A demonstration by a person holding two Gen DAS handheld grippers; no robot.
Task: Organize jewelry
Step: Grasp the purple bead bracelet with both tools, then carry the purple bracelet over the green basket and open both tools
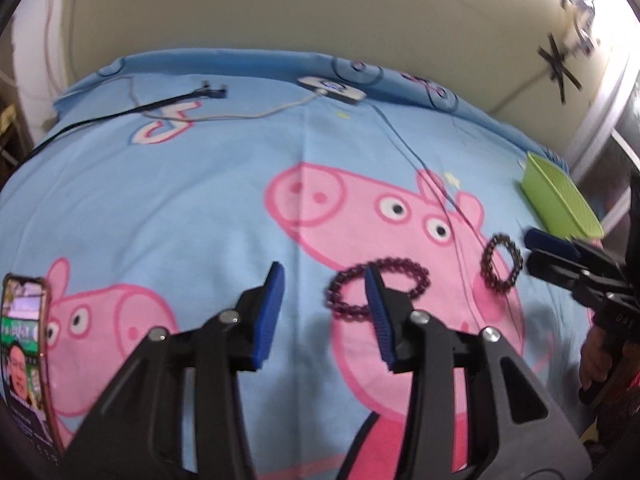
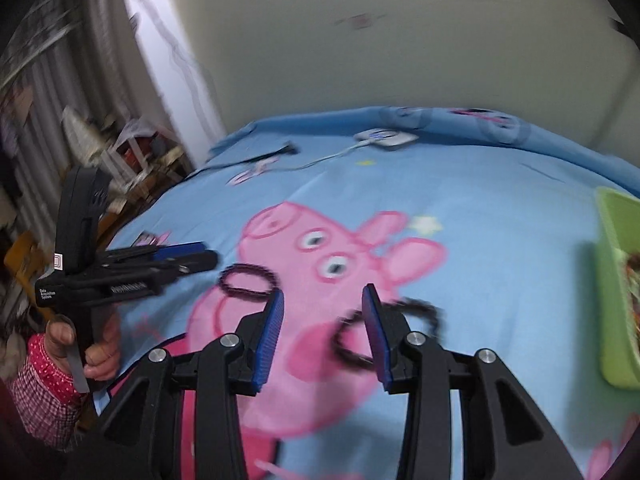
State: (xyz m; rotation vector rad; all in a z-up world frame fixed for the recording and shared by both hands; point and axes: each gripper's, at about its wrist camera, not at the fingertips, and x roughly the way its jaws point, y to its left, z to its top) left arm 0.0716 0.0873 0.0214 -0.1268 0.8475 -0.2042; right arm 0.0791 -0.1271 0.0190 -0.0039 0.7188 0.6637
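Note:
Two dark purple bead bracelets lie on a blue cartoon-pig bedsheet. In the left wrist view the larger bracelet [image 1: 352,294] lies just ahead of my open, empty left gripper [image 1: 326,276], partly behind its right finger. The smaller bracelet [image 1: 502,262] lies to its right, close to the right gripper's fingertips [image 1: 554,254]. In the right wrist view my right gripper [image 2: 323,298] is open and empty; one bracelet [image 2: 424,308] lies blurred behind its right finger, the other bracelet [image 2: 248,278] is to the left near the left gripper [image 2: 200,256]. A green tray [image 1: 560,200] sits at the right.
A white charger with cables [image 1: 334,90] lies at the far edge of the bed by the wall. A phone [image 1: 24,356] with a lit screen lies at the near left. The green tray [image 2: 616,288] holds some colourful items, blurred. Cluttered shelves [image 2: 132,152] stand left of the bed.

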